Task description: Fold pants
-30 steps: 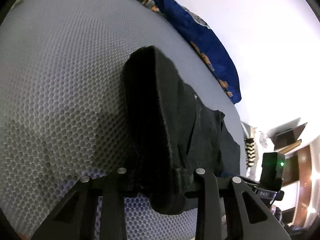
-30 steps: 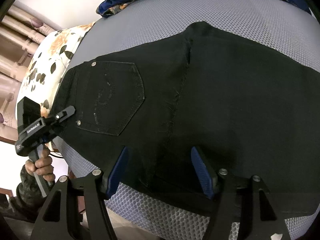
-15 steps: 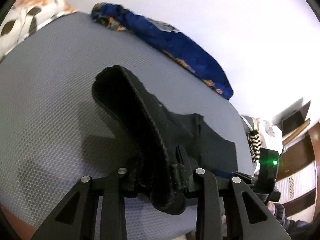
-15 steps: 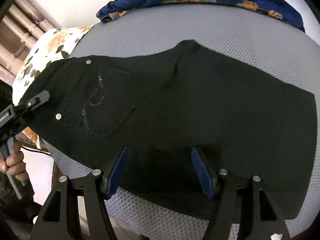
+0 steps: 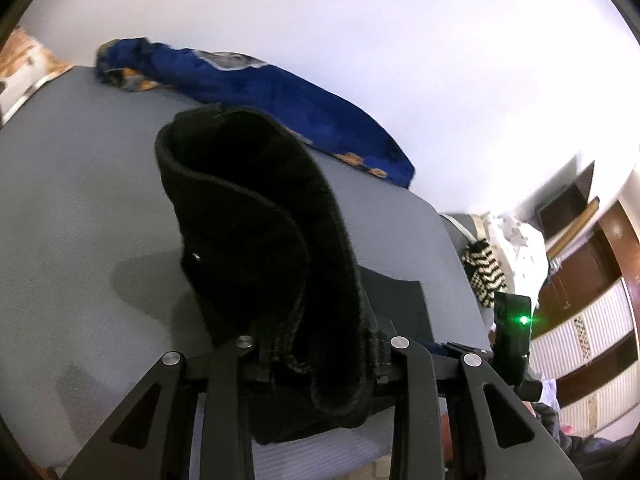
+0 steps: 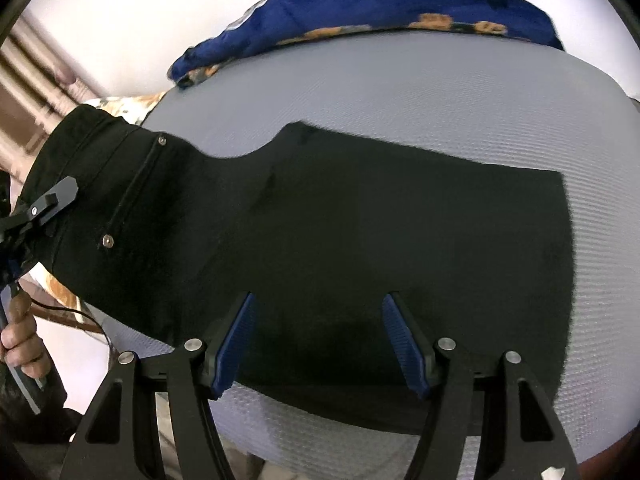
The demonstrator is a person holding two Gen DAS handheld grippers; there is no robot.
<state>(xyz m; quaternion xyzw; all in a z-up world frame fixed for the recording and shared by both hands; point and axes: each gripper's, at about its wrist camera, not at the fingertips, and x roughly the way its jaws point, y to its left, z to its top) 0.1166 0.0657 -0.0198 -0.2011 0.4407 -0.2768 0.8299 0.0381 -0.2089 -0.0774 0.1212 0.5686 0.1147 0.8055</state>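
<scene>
The right wrist view shows almost the whole black pants (image 6: 360, 248) spread on the grey mesh bed surface (image 6: 460, 104), with the leg ends near the right edge and the waist lifted off the left edge. The left wrist view shows only the bunched waistband (image 5: 256, 248) from very close, standing up in front of the camera, and a flat piece of the legs behind it.

The left gripper (image 5: 320, 360) is clenched on the thick waistband, and the cloth fills the narrow gap between its jaws. In the right wrist view this same gripper (image 6: 44, 204) is seen at the left, with the person's hand (image 6: 20, 340) on its handle. The right gripper (image 6: 320, 336) hangs over the near edge of the pants with its blue pads (image 6: 236, 344) wide apart and nothing between them.

The pants show a back pocket seam with two metal rivets (image 6: 107, 241). A blue blanket (image 6: 360, 8) lies along the far edge of the bed.
</scene>
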